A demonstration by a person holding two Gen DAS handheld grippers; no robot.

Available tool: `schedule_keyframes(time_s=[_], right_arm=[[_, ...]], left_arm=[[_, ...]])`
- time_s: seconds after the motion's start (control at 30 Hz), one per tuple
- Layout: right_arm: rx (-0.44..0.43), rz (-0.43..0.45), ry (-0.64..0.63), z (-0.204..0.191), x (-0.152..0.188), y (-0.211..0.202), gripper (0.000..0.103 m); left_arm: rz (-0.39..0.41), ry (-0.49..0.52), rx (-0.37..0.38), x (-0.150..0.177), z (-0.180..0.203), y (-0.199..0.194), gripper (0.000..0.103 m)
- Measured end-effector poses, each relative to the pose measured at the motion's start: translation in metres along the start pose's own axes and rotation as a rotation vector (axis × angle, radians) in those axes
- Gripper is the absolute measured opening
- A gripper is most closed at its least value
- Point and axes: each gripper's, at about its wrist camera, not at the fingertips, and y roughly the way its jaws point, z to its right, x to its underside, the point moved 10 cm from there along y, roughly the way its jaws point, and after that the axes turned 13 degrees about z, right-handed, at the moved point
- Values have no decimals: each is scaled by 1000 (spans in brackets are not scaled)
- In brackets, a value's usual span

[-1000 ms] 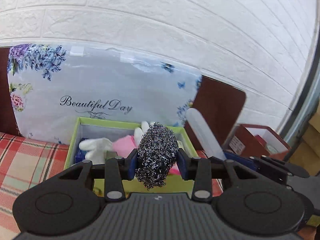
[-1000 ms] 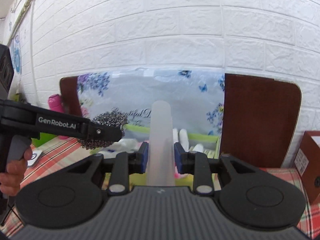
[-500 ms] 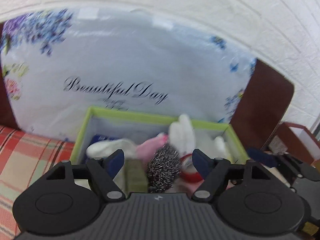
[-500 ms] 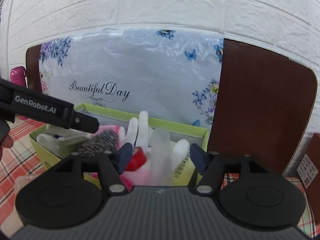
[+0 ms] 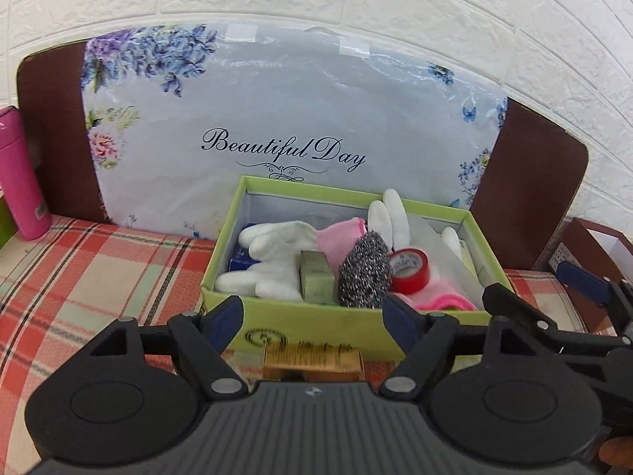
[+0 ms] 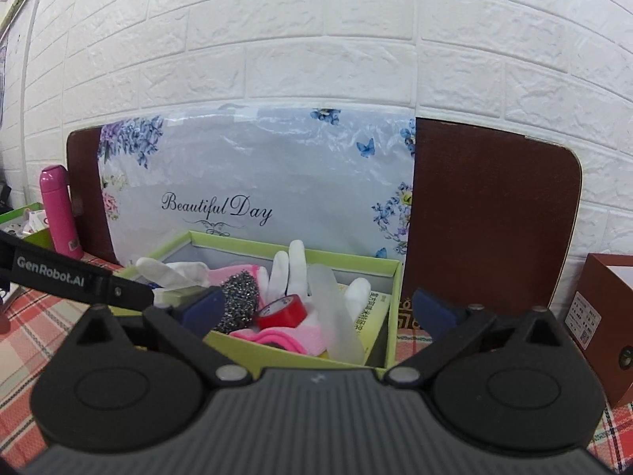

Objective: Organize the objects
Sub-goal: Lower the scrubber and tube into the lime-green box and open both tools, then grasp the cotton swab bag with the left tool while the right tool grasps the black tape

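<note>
**Both grippers empty above the filled green box**

Now the white brick-pattern wall fills the background, with a dark brown rounded board leaning on it and a pale floral plastic sheet printed "Beautiful Day" in front of that. A red-and-green checked tablecloth covers the table. On it stands the open light-green cardboard box, holding white gloves, pink knitted cloth, a frosted translucent plastic strip leaning at the right side, a round steel-wool scourer and, just beside it, a red roll of tape. A pink cylindrical flask stands well to the left. The left gripper has just been opening; its jaws stand wide and empty, the scourer lying in the box beyond them. The right gripper has likewise just been opening, fully spread, gripping nothing, the strip resting inside the box.
</note>
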Motion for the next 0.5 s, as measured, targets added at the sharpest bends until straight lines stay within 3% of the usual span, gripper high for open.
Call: schedule_keyframes(time_s=[0.23, 0.5], right_arm=[[-32, -30, 1, -19, 1, -41, 103], [-44, -96, 46, -33, 27, -73, 103]], left_arm=[[0, 39, -25, 13, 6, -37, 81], [-25, 32, -43, 37, 0, -59, 81]])
